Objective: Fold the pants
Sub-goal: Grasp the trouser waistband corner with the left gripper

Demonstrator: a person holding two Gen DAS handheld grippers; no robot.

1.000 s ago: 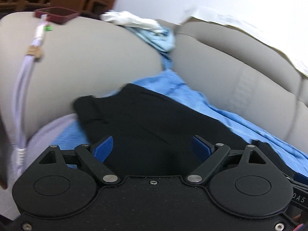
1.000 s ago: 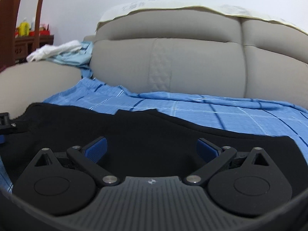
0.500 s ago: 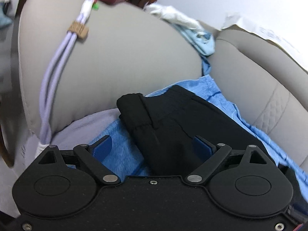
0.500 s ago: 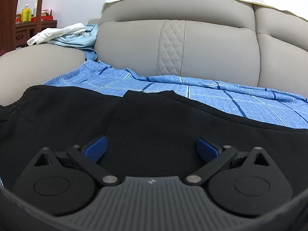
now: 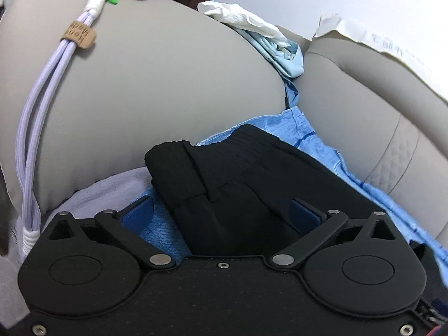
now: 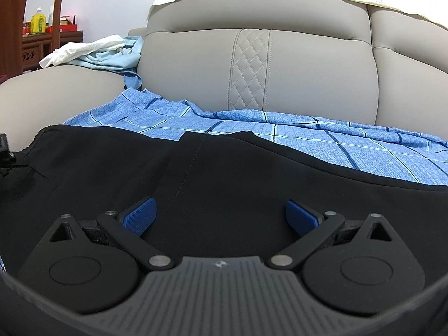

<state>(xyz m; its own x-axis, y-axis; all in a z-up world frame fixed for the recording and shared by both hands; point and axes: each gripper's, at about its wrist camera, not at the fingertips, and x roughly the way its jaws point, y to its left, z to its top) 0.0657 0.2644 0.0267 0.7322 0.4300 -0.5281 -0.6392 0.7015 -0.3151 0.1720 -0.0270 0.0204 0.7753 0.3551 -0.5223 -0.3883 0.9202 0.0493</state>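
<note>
Black pants [image 6: 196, 173] lie flat on a blue checked sheet [image 6: 322, 140] spread over the sofa seat. In the left wrist view the waistband end of the pants [image 5: 229, 173] points toward the armrest. My left gripper [image 5: 224, 212] is open, its blue pads either side of the pants' near edge. My right gripper [image 6: 221, 215] is open, low over the middle of the black cloth, holding nothing.
The grey sofa has a big armrest [image 5: 154, 78] on the left and a backrest [image 6: 266, 64] behind. White and light-blue cloths [image 5: 252, 25] lie on the armrest. A lilac cable [image 5: 42, 106] hangs down its side. A wooden cabinet [image 6: 42, 39] stands at far left.
The left gripper has swung left toward the armrest and now frames the waistband end. The right gripper has dropped closer to the pants. Both stay open.
</note>
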